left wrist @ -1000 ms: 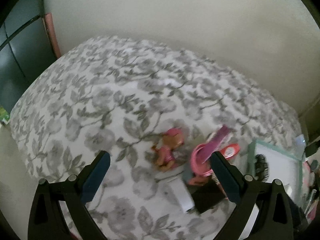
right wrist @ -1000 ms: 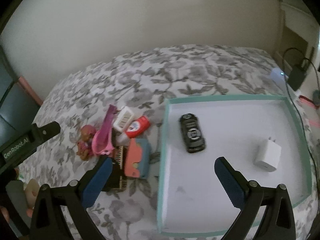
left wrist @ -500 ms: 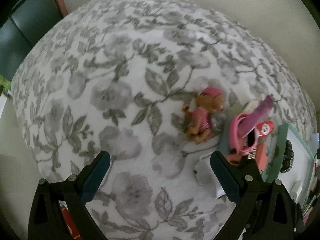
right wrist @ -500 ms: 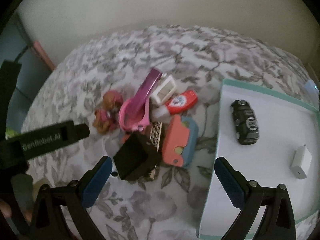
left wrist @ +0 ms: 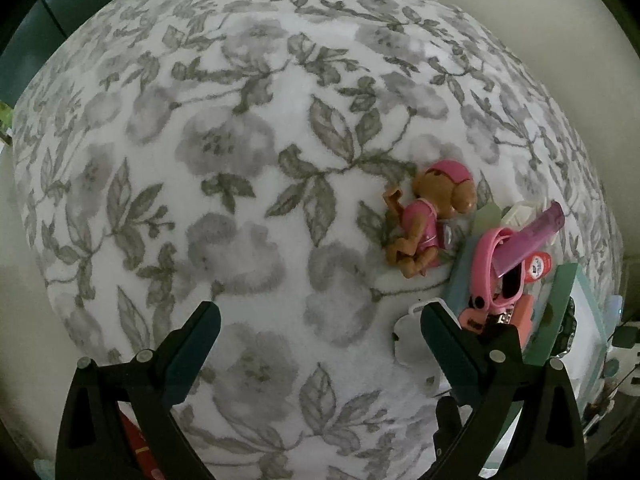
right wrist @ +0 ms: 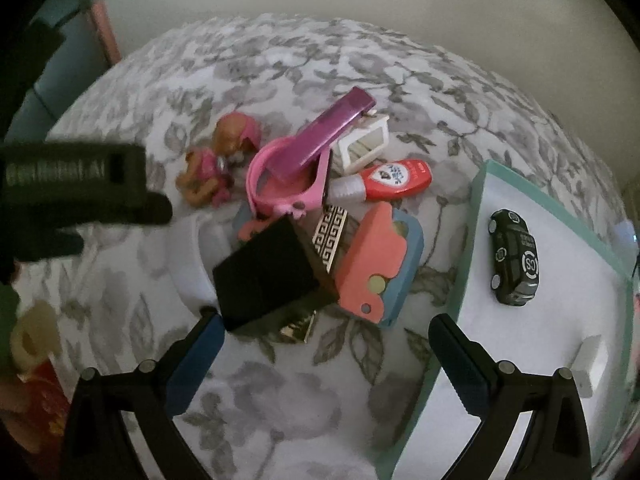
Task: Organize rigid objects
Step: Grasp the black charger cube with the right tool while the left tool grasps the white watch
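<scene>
A pile of small items lies on the floral bedspread [right wrist: 280,60]: a brown and pink toy dog [right wrist: 218,160] [left wrist: 428,220], a pink scoop with a purple handle [right wrist: 304,160] [left wrist: 504,252], a red glue bottle [right wrist: 392,180], a white case [right wrist: 364,144], a black box [right wrist: 272,276] and a coral and blue toy piece [right wrist: 380,264]. The teal-rimmed white tray [right wrist: 468,248] at right holds a black toy car [right wrist: 514,256] and a white charger [right wrist: 590,364]. My right gripper [right wrist: 322,356] hangs open just short of the pile. My left gripper [left wrist: 316,344] is open over bare bedspread, left of the pile.
The body of the left gripper [right wrist: 76,184] shows blurred at the left in the right wrist view. A pale wall runs behind the bed. A teal cabinet [left wrist: 48,8] stands at the far left. Cables and small clutter sit beyond the tray at the right edge.
Both grippers have dropped lower and moved in toward the pile, which now looms larger. The right gripper has shifted left from over the tray. Both stay open.
</scene>
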The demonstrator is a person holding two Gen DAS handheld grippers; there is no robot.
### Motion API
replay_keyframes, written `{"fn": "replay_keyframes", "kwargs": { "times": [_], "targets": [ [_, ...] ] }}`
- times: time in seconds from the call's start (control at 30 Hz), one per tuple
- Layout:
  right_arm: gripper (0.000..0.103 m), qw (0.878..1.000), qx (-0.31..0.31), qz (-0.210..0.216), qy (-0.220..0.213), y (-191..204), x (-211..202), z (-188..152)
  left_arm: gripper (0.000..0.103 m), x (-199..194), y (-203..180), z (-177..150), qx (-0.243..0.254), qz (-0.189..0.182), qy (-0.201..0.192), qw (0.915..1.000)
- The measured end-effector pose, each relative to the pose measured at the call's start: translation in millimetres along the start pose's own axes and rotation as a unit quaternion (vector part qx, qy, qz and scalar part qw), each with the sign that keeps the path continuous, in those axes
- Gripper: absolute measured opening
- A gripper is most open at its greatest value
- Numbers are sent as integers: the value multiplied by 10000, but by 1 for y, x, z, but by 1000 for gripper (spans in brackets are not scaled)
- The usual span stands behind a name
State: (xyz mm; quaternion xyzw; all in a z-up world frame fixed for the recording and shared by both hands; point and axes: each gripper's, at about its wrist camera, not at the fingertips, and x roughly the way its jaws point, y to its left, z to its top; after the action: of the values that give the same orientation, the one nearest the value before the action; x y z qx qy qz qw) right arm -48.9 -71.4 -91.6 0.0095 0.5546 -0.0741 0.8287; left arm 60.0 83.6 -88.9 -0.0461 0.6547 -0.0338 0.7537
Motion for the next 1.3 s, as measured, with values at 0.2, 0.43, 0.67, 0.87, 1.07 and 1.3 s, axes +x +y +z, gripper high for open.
{"fn": "replay_keyframes", "kwargs": {
  "times": [0.2, 0.43, 0.67, 0.87, 1.07, 1.3],
  "targets": [
    [99, 9992, -291, -191, -184, 6, -4, 4, 100, 0, 1, 0, 78, -2, 0, 10000],
    [78, 9990, -416, -59, -170, 12, -2, 9, 100, 1, 3, 2, -10, -123, 109, 9999],
    [60, 9989, -206, 377, -212, 10, -3, 12, 100, 5, 2, 1, -41, -496, 301, 9983],
    [60, 9985, 10, 519, -173, 4, -4, 12, 100, 8, -8, -3, 50, -687, 412, 9968],
    [60, 9975, 375, 577, -187, -12, -9, 11, 100, 12, -28, -4, 292, -733, 393, 9961],
    [60, 9962, 578, 626, -204, -23, -13, 10, 99, 19, -60, -10, 566, -803, 474, 9940]
  ]
}}
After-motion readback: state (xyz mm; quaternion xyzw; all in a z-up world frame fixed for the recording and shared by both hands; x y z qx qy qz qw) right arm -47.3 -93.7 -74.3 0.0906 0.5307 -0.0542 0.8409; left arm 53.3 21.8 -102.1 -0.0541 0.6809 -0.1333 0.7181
